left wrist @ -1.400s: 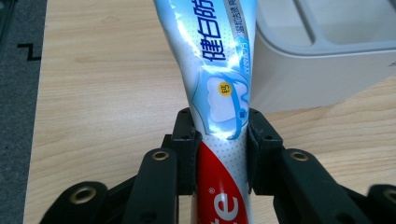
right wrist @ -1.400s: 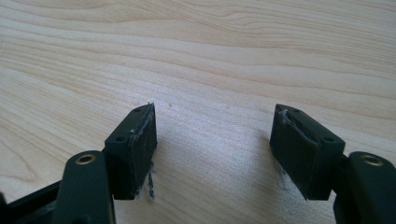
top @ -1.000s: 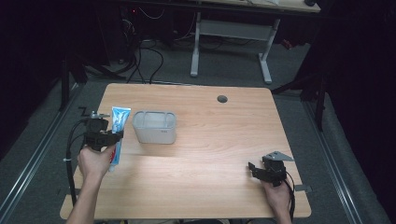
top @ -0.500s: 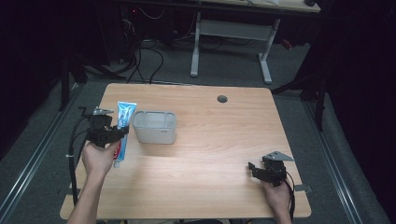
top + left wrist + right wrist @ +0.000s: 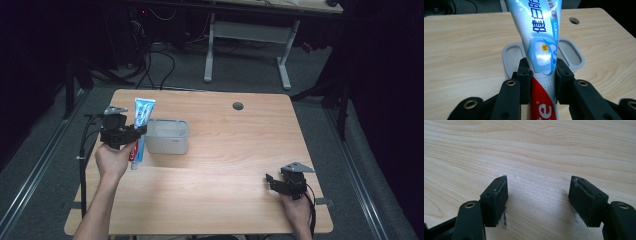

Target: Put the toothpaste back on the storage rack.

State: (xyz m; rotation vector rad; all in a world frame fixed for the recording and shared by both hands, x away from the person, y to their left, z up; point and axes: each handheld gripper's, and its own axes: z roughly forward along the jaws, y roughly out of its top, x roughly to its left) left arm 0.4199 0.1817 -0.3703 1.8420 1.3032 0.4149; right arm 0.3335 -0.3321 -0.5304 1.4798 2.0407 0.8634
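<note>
Grey tray [image 5: 169, 136] just beside toothpaste tube [image 5: 140, 131], clamped in left tongs [image 5: 131, 134]

The left claw [image 5: 131, 134], raised above the tabletop [image 5: 225, 165], is clamped tight around something; the right claw [image 5: 272, 181] rests low on the tabletop, jaws spread wide.

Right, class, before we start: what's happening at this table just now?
A person works with a gripper in each hand. The left gripper is shut on a toothpaste tube, holding it above the wooden table beside a grey two-compartment holder. The right gripper rests open near the table's right front, holding nothing.
</note>
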